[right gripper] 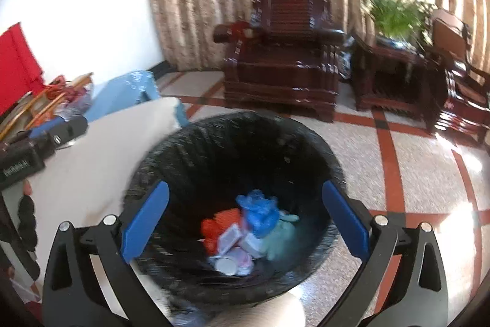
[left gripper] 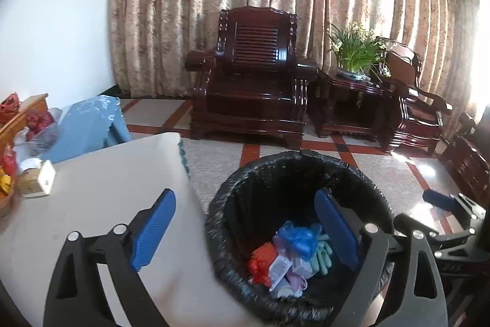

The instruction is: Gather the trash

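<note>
Left wrist view is showing us our left gripper standing wide apart with nothing between its two ribbed blue pads, one pad over the smooth white table, the other over the trash bin. We are seeing a round bin lined with a crinkled black plastic bag, standing on the speckled floor just beside the table's edge. Inside it the trash is lying at the bottom: one crumpled blue bag, one red wrinkled piece, one pale green rubbery glove, and some small white and lilac packets we cannot count. We are holding our right gripper over the bin too, its jaws spread wide and gripping nothing, the trash lying below. One carved dark wooden armchair is facing us before pleated floral curtains.
</note>
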A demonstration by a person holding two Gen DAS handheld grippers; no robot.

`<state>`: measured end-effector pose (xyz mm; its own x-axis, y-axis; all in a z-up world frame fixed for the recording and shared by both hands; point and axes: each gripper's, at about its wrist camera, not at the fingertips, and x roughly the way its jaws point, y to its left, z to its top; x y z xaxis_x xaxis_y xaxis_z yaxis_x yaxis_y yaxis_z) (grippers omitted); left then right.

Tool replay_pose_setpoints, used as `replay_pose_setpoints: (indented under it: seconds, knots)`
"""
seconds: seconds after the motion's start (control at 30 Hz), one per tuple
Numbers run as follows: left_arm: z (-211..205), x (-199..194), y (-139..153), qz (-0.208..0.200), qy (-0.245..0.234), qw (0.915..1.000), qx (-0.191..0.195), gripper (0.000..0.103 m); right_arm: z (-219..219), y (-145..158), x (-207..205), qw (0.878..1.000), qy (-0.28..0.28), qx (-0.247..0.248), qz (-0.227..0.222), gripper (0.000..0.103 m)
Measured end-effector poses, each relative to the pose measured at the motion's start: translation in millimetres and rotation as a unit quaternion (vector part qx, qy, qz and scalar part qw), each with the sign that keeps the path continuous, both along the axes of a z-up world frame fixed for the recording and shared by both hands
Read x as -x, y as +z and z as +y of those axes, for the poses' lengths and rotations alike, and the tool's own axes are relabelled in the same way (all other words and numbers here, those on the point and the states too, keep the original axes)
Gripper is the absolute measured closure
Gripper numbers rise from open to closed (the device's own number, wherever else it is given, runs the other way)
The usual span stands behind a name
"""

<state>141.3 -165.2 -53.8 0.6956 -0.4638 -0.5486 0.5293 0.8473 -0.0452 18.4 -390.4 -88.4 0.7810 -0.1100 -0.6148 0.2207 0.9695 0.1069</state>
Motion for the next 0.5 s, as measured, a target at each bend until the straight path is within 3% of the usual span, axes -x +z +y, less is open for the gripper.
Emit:
replay_pose_setpoints:
  seconds: [0.23, 0.5]
  knots:
    - [44.3, 33.3, 13.7, -0.01, 0.023, 0.9996, -0.012, 0.01, 45.9, 39.9, 8.3, 0.998, 0.055, 0.018, -0.023, 0.005]
    - [87.3, 62.5, 27.8, -0.015, 0.064, 0.9979, 0.001, 0.01, 80.9, 68.1, 17.8, 0.995, 0.09, -0.005, -0.034, 0.005]
